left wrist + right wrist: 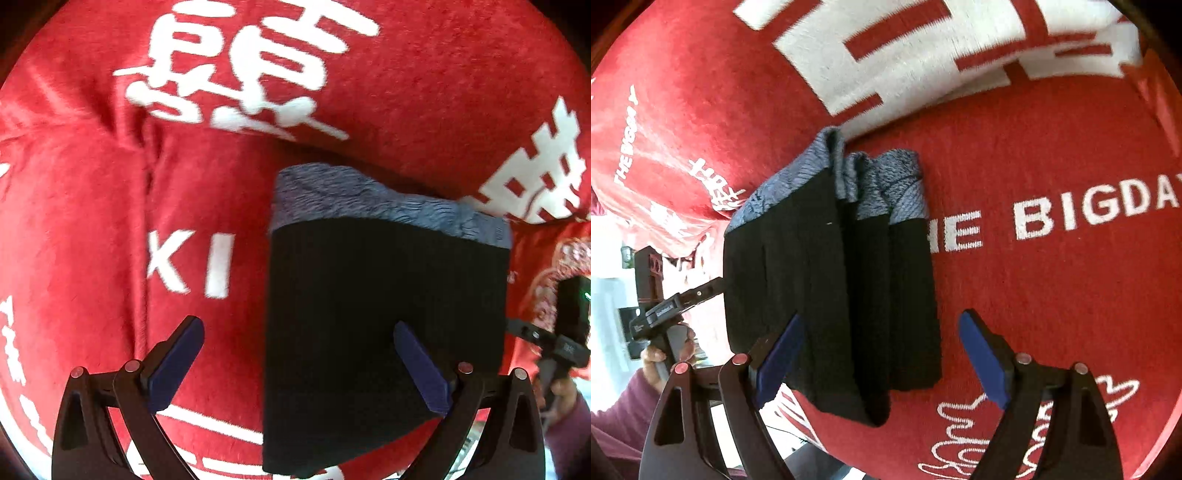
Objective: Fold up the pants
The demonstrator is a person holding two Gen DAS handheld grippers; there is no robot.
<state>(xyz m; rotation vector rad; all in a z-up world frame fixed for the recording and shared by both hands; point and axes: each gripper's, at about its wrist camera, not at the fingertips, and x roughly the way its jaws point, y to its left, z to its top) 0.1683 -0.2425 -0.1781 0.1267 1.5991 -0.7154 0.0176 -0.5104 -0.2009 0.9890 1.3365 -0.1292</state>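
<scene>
The black pants [384, 332] lie folded into a compact block with a grey-blue fleecy lining [369, 199] showing at the far end, on a red blanket [92, 240]. My left gripper [299, 343] is open above the block's left edge, its right finger over the fabric. In the right wrist view the pants [834, 295] show several stacked layers with the lining [886, 184] at the top. My right gripper [882, 339] is open and straddles the block's near right part. Neither holds anything.
The red blanket [1034, 295] with white characters and lettering covers the whole surface and has creases. The other gripper and the hand holding it show at the right edge [569, 332] and at the left edge [665, 306]. The blanket's edge drops off at the lower left [798, 413].
</scene>
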